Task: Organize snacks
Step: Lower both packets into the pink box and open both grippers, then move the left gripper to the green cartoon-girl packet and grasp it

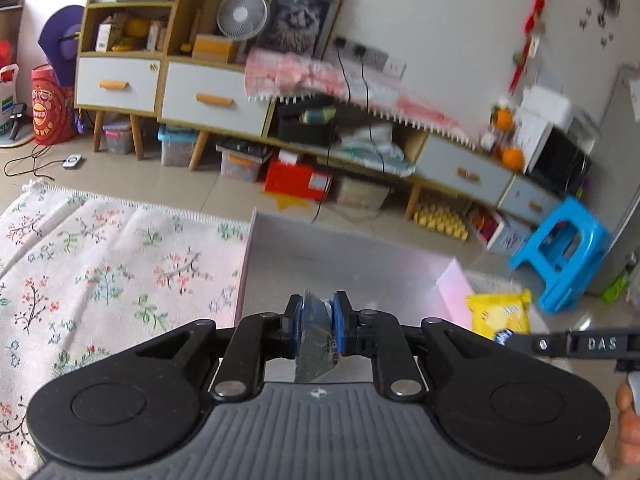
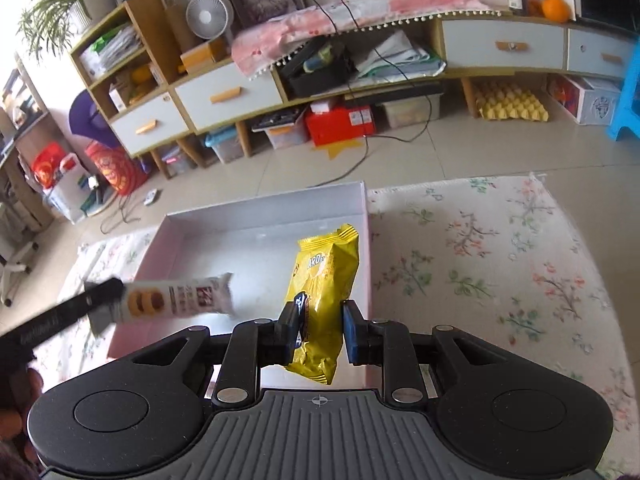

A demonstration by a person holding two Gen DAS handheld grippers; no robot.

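My left gripper [image 1: 317,326] is shut on the end of a white biscuit packet [image 1: 316,354]; in the right wrist view the packet [image 2: 176,298] hangs over the left part of the shallow white box [image 2: 264,210]. My right gripper [image 2: 319,330] is shut on a yellow snack bag [image 2: 325,276] and holds it above the box's right side. In the left wrist view the yellow bag [image 1: 500,314] shows at the right, over the box [image 1: 352,264]. No snacks lie on the visible box floor.
The box lies on a floral rug [image 2: 480,248] on a tiled floor. A low cabinet [image 2: 500,40] with drawers, storage bins and cables stands behind. A blue plastic stool [image 1: 564,252] stands at the right.
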